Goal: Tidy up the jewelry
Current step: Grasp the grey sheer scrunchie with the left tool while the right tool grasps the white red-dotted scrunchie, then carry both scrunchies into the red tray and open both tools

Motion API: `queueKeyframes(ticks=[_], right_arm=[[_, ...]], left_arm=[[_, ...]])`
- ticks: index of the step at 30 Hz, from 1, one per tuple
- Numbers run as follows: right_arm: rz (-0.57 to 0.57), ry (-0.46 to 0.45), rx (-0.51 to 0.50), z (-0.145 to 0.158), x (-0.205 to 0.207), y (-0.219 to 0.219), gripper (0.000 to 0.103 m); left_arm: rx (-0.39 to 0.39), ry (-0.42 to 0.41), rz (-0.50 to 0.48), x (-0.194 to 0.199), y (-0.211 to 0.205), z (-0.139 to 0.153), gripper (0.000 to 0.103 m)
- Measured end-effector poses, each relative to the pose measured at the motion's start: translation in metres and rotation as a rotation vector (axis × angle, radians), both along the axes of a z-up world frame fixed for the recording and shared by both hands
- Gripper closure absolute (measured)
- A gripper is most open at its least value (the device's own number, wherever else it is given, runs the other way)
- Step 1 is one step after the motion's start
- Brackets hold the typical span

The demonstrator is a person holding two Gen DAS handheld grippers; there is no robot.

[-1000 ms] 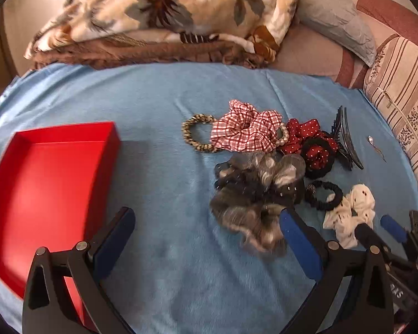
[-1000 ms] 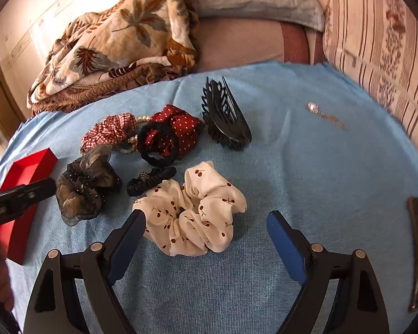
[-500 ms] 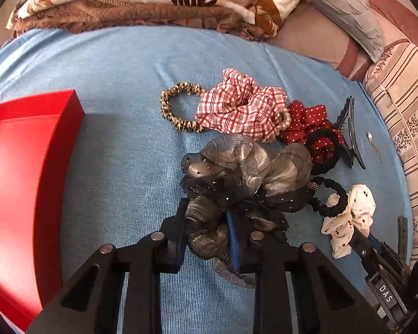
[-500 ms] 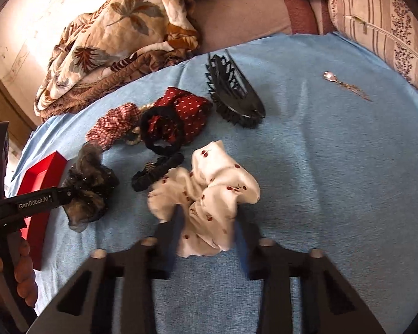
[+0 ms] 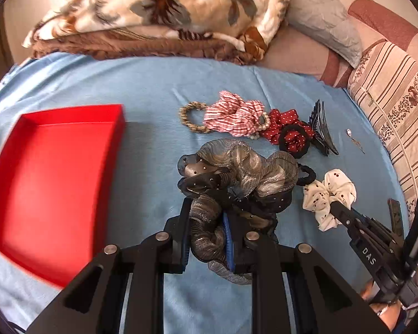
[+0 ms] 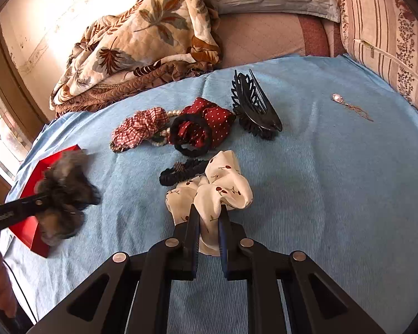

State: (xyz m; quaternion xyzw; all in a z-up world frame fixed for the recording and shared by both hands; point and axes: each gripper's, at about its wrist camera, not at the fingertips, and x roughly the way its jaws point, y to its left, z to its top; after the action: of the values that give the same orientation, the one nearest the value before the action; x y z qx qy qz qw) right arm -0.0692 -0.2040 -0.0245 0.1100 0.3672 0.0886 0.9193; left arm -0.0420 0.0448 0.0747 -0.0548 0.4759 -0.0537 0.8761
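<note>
While my left tongs (image 5: 206, 239) pinch the ruffled grey organza scrunchie (image 5: 237, 175) beside the red tray (image 5: 55, 172), my right tongs (image 6: 209, 231) clamp the cherry-print white scrunchie (image 6: 217, 186) on the blue bedsheet (image 6: 334, 181).

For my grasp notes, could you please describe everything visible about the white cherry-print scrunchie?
The white cherry-print scrunchie is a gathered ring of smooth, satiny-looking fabric with small red cherries. Its near fold is pinched in the right gripper, bunching it upward. It sits over the blue bedcover, and its far side meets a black hair tie.
</note>
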Motion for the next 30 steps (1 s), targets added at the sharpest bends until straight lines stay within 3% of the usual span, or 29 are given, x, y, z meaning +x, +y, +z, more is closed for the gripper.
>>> queueKeyframes(ticks=[8,18,30], right_arm=[[-0.01,-0.058,-0.092,0.012,-0.039,0.014,0.09],[0.025,-0.083,-0.133,0.025,-0.077,0.036,0.09],[0.224,-0.154,-0.145,0.085,-0.105,0.117,0.09]], left_arm=[[-0.008,-0.032,0.116,-0.055,0.051,0.022,0.084],[0.016,-0.094,0.261,-0.121,0.115,0.054,0.084],[0.024,-0.164,0.318,-0.157,0.161,0.077,0.083]])
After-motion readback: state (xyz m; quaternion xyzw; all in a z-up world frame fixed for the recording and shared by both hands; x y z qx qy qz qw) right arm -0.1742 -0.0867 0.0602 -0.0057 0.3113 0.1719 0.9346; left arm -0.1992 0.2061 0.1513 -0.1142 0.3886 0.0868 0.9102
